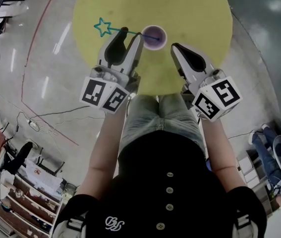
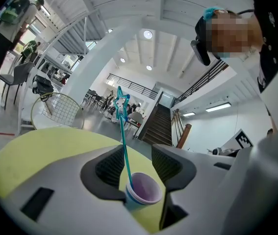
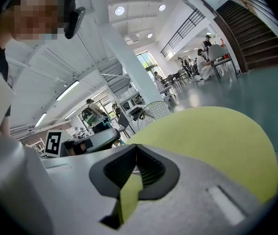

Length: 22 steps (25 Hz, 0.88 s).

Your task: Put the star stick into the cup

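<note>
- Shirt (image 1: 170, 182), dark and buttoned, fills the near edge of the head view, with both of the person's forearms reaching away from it.
- A marker cube (image 1: 104, 94) sits at the near end of the left gripper, and a second marker cube (image 1: 216, 98) sits on the right one.
- The right gripper (image 1: 175, 46) hangs over the near part of the table, to the right of the cup and apart from it. In its own view the right gripper (image 3: 136, 146) has its jaws pressed together at the tips, with nothing between them (only yellow-green table surface shows through the slit behind).
- The left gripper (image 1: 132, 32) points at the cup, just near and left of it. In its own view the left gripper (image 2: 138, 147) has its jaws spread, and the cup and the stick stand in the gap. Neither pad presses on them.
- The cup (image 1: 154, 37) (image 2: 143, 192), pale purple inside with a blue band outside, stands upright on the table.
- The star stick (image 1: 115, 31) (image 2: 124, 141), teal, has its lower end inside the cup. It leans on the rim, close by the left pad, and slants off to the left, so its open star tip hangs above the table.
- The table (image 1: 190, 14) (image 2: 40, 151) (image 3: 217, 131) is round and yellow-green, on a glossy grey floor (image 1: 41, 58).
- Far behind in the left gripper view rises a staircase (image 2: 158, 126).
</note>
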Tool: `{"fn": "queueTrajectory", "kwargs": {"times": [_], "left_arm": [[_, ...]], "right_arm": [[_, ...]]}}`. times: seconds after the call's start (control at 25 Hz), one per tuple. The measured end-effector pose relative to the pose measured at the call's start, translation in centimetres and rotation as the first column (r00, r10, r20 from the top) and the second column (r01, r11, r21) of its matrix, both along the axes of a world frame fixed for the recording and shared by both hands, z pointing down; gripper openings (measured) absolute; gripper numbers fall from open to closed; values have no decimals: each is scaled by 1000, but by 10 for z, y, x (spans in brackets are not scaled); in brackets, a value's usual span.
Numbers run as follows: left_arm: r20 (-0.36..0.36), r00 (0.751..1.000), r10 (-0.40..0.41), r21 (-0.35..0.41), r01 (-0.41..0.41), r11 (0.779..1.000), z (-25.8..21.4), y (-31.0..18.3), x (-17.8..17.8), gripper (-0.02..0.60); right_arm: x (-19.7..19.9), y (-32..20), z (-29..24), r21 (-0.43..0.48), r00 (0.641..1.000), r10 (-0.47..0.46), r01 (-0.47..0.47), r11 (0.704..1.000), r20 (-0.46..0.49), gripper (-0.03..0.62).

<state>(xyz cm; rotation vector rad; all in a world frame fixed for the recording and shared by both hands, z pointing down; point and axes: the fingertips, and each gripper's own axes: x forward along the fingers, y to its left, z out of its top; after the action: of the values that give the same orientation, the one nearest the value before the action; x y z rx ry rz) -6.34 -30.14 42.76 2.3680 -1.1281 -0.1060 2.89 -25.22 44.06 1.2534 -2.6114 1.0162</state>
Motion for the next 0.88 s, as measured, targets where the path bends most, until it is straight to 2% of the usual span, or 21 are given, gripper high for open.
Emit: {"fn": "queueTrajectory", "kwargs": {"times": [0.36, 0.72, 0.88], "left_arm": [[3, 1000, -20, 9, 20, 1000, -18, 12, -11, 193], [-25, 999, 29, 110, -26, 994, -61, 44, -20, 192], [-43, 998, 38, 148, -31, 989, -78, 55, -24, 192]], "right_arm": [[-8, 12, -27, 58, 1000, 10, -11, 998, 15, 3], [-25, 23, -59, 123, 1000, -2, 3, 992, -7, 3], [-35, 30, -76, 176, 998, -52, 55, 983, -19, 3]]}}
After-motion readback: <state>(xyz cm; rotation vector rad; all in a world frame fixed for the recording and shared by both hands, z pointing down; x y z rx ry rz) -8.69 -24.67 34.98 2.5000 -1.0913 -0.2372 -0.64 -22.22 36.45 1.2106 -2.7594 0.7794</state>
